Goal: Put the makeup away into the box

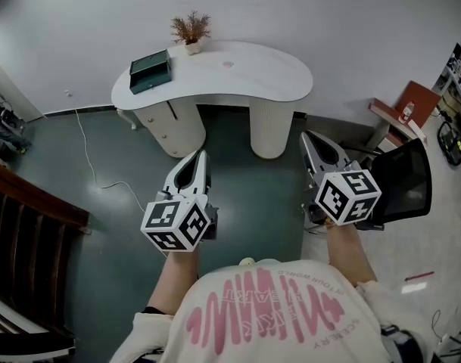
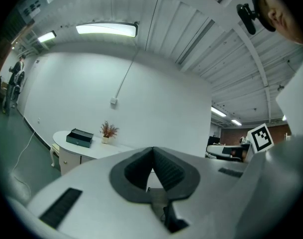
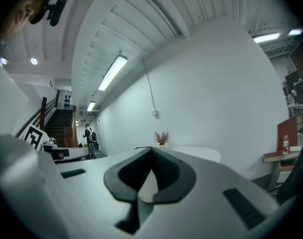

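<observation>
- While well short of the worktop [image 1: 275, 78], left tool [image 1: 202, 155] and right tool [image 1: 306, 137] both show jaws together, empty.
- Dark green box [image 1: 150, 72]: worktop's left end, near potted dried plant [image 1: 190, 30].
- Small pink item [image 1: 228, 64], possibly makeup, mid-worktop.

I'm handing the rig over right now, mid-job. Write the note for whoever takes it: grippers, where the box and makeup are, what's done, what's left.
Left gripper: shut, empty, held level, well short of the table.
Right gripper: shut, empty, likewise.
Box: dark green, on the white table, at its end on the head view's left, near a small potted plant. Can't tell if it is open.
Makeup: only a small pink item shows mid-table, too small to identify.
Done: nothing visibly packed.
Left: walk up, pick up the makeup, put it in the box.
</observation>
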Demonstrator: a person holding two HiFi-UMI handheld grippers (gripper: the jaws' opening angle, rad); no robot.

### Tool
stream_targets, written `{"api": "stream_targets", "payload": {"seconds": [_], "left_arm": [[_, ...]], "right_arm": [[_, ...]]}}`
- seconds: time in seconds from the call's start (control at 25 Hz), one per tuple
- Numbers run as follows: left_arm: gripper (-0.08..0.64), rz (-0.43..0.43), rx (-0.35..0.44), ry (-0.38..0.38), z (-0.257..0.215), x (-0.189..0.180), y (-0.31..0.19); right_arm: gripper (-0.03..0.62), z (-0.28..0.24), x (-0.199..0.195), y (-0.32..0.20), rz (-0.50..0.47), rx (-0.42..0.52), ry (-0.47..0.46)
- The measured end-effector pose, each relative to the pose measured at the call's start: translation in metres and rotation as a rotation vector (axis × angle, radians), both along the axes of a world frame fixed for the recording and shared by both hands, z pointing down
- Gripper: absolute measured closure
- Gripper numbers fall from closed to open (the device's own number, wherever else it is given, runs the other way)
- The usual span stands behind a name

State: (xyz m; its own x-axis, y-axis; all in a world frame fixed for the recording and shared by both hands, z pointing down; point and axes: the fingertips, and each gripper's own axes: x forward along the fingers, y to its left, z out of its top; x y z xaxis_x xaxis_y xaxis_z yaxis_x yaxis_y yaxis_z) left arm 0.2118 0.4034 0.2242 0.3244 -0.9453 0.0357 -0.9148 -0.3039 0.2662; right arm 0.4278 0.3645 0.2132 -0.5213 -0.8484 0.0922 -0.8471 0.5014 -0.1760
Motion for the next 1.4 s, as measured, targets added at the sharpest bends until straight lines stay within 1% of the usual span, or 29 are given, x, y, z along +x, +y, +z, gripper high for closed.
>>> {"api": "stream_targets", "payload": {"seconds": [0.2,0.32,0.4,0.52,0.6,0.88,1.04,1.28,1.4], "left_arm": [[0.558,-0.006,0.012,0.025,0.009,-0.034,-0.028],[0.558,-0.008,-0.013,0.022,0.026,-0.042,-0.039],[0.558,-0.007,-0.043,0.013,0.040,-0.043,-0.046],[0.557,0.004,-0.084,0.015,0.056,-0.045,-0.059],[0.557,0.011,-0.091,0.016,0.060,-0.047,-0.070],[0.558,-0.029,-0.075,0.006,0.061,-0.063,-0.118],[0.558,-0.039,-0.071,0.033,0.058,-0.064,-0.160],[0.558,-0.063,-0.028,0.045,0.037,-0.057,-0.223],[0.557,-0.070,-0.010,0.033,0.028,-0.051,-0.249]], "right_arm": [[0.595,0.028,-0.026,-0.028,0.003,-0.025,-0.009],[0.595,0.051,-0.036,-0.040,-0.009,-0.068,0.006],[0.595,0.060,-0.042,-0.050,-0.017,-0.087,0.019],[0.595,0.067,-0.050,-0.068,-0.028,-0.091,0.046],[0.595,0.070,-0.056,-0.083,-0.037,-0.090,0.058],[0.595,0.076,-0.074,-0.144,-0.086,-0.087,0.030],[0.595,0.071,-0.078,-0.189,-0.112,-0.094,0.015],[0.595,0.051,-0.071,-0.256,-0.143,-0.065,0.020],[0.595,0.044,-0.066,-0.285,-0.155,-0.051,0.015]]}}
